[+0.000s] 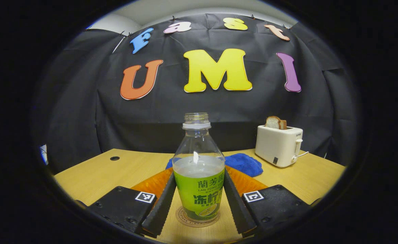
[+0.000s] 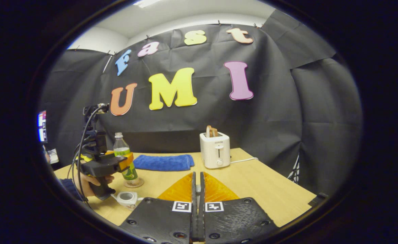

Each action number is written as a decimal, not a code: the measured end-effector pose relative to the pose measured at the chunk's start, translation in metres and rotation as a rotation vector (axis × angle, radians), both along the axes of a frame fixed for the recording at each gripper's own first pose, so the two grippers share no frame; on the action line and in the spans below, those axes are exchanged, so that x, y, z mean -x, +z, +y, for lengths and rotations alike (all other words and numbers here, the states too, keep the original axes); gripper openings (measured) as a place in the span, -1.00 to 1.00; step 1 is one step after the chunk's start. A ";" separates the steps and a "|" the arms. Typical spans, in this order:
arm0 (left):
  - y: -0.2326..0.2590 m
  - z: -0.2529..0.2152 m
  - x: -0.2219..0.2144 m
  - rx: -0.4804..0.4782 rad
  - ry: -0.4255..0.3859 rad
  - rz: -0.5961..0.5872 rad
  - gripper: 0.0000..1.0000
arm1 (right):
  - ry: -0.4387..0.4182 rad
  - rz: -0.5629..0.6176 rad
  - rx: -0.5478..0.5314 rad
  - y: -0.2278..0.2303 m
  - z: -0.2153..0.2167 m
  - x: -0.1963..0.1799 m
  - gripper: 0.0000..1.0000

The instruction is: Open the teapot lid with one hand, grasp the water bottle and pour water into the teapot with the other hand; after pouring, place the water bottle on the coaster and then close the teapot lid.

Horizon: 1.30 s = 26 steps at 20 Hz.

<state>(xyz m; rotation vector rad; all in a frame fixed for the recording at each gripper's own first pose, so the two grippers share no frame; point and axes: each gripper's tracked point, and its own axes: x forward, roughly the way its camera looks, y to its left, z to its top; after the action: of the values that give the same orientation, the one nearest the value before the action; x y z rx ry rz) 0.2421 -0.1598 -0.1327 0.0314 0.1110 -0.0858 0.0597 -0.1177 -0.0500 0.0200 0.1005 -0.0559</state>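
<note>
Left tool [image 1: 199, 203] fingers straddle the water bottle [image 1: 199, 176], one on each side at label height. They lie right against the label, but I cannot tell if both are pressing or merely alongside. Bottle is uncapped, upright, partly filled, and stands on the round coaster [image 1: 185, 220] on the table [image 1: 93, 173].

In the right gripper view the same bottle [image 2: 124, 159] is seen on the coaster [image 2: 134, 184] with the left tool [image 2: 126, 162] around it and a hand [image 2: 90, 183] on the handle.

Right tool [image 2: 197, 189] is pinched to a thin slit; something small and pale may sit low between the fingers, too small to identify.

Teapot [image 2: 127, 197]: small, white, just in front of the coaster, its mouth open with no lid on it. The lid itself cannot be made out.

Behind the coaster lie a blue towel [image 2: 163, 162] and, further right, a white toaster [image 2: 215, 149] with bread in its slot.

Judgement on progress:
- Lid is off.
- Bottle is on the coaster, either before lifting or after being set back; the frames do not settle which.
- Water level in the teapot is not visible.
- Closing the lid certainly remains.
</note>
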 end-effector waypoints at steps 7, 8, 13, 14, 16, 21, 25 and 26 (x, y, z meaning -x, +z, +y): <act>-0.019 0.006 0.005 0.027 -0.059 0.037 0.90 | 0.023 0.015 0.054 -0.010 0.024 -0.003 -1.00; -0.014 0.006 0.007 0.028 -0.066 0.027 0.91 | 0.027 0.016 0.059 -0.012 0.026 -0.003 -1.00; 0.016 0.008 0.035 0.050 -0.122 -0.017 0.91 | 0.092 0.008 0.078 -0.008 0.061 -0.002 -1.00; 0.023 0.010 0.043 0.055 -0.127 -0.025 0.91 | 0.112 -0.004 0.074 -0.003 0.070 -0.001 -0.95; 0.042 0.029 0.068 0.060 -0.097 -0.077 0.91 | 0.161 -0.043 0.046 0.012 0.094 0.000 -1.00; 0.050 0.089 0.118 0.053 0.039 -0.067 0.90 | 0.288 -0.081 -0.034 0.025 0.152 -0.016 -0.99; 0.075 0.126 0.154 0.103 0.101 -0.133 0.91 | 0.372 -0.113 -0.016 0.020 0.177 -0.033 -1.00; 0.077 0.129 0.161 0.091 0.102 -0.131 0.91 | 0.379 -0.111 -0.013 0.015 0.178 -0.038 -1.00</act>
<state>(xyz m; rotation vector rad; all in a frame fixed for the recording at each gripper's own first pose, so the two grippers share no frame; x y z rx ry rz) 0.0811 -0.0308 -0.0561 -0.0592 -0.0219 0.0128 0.0981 0.0606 -0.0347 0.0162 -0.0070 0.3247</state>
